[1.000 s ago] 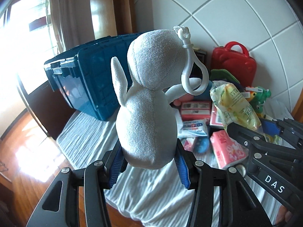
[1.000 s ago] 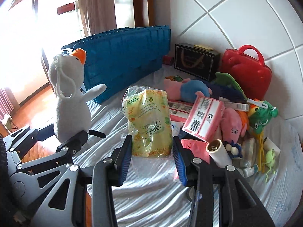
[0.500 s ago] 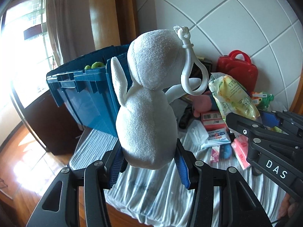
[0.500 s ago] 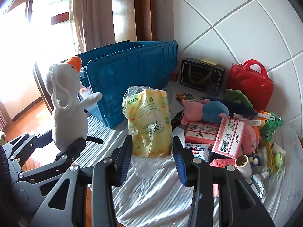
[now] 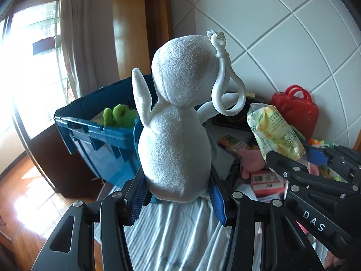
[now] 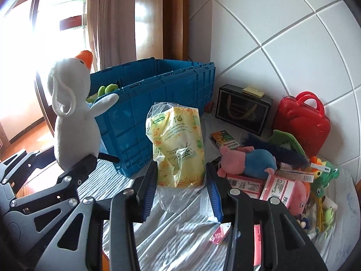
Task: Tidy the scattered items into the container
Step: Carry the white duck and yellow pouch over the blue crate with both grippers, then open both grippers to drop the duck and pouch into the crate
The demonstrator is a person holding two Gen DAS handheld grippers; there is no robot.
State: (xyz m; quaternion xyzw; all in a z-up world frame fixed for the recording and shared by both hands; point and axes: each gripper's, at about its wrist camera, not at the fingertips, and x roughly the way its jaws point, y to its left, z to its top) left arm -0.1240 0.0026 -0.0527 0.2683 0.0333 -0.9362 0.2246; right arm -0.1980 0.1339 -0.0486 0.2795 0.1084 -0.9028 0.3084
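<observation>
My left gripper is shut on a white plush goose with an orange beak and a white plastic clip; it also shows in the right wrist view. It is held upright, above the bed, just in front of the open blue crate, which holds a green toy. My right gripper is shut on a yellow packet in a clear bag, held up beside the blue crate. The packet also shows in the left wrist view.
A pile lies on the striped sheet to the right: a pink and blue plush, pink packs, a red case, a black box, green frog toys. Tiled wall behind, wooden floor at left.
Both grippers have risen and moved toward the crate with their loads. The crate's open top and the green toy inside have come into view.
</observation>
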